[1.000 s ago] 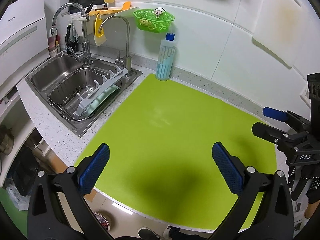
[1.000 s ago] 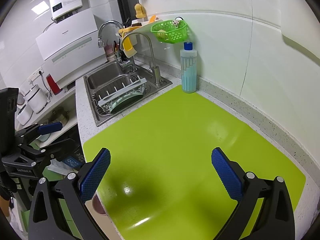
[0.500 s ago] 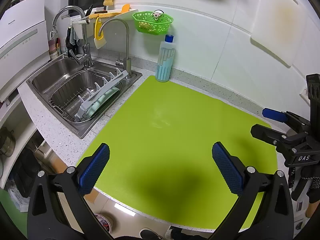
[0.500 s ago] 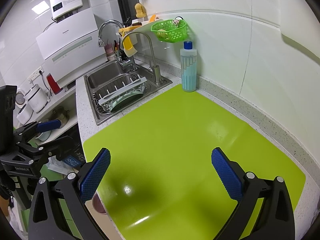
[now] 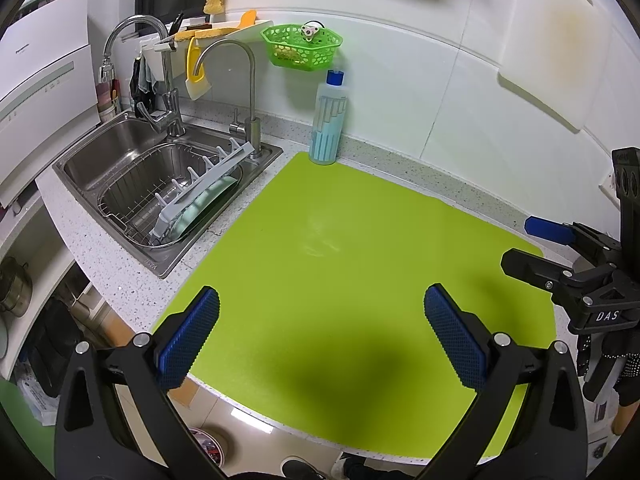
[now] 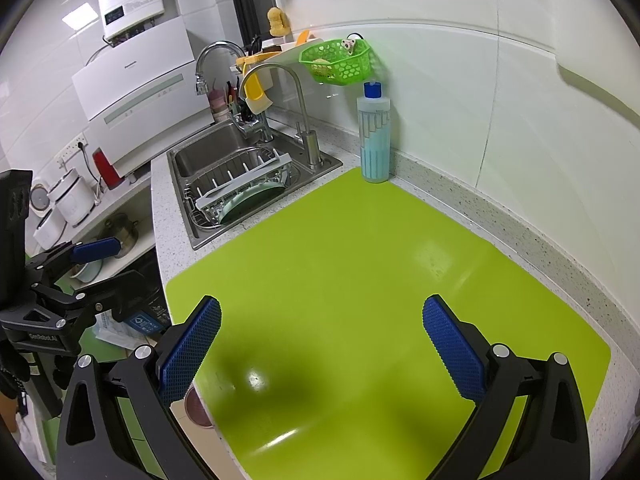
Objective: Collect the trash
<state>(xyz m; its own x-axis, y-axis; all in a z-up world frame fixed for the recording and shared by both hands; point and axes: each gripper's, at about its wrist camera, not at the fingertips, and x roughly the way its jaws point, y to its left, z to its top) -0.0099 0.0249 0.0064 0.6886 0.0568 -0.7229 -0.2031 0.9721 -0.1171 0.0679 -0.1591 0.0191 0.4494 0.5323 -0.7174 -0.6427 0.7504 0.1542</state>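
A: How is the left gripper (image 5: 320,338) set?

B: Its jaws are spread wide. Nothing is held between the blue pads (image 5: 191,336), and nothing is touched. It is held above the near edge of the green mat (image 5: 360,240).

A: And the right gripper (image 6: 320,344)?

B: It is likewise spread wide, with nothing held or touched. It is held over the near part of the same mat (image 6: 360,280). In the left view, the right gripper (image 5: 560,260) is seen at the right edge, beside the mat.

A: Where is the trash located relative to the grippers?

B: No piece of trash can be made out on the mat. Below the counter edge, a round reddish object (image 6: 198,410) is partly seen just beside the right gripper's left finger; its nature cannot be determined.

A: What is found farther back?

B: A sink (image 5: 120,152) with a wire rack (image 5: 132,204) is set to the left of the mat. A bottle (image 5: 329,120) with a blue cap stands at the mat's far corner against the wall. A green basket (image 5: 300,46) is hung on the wall above it.
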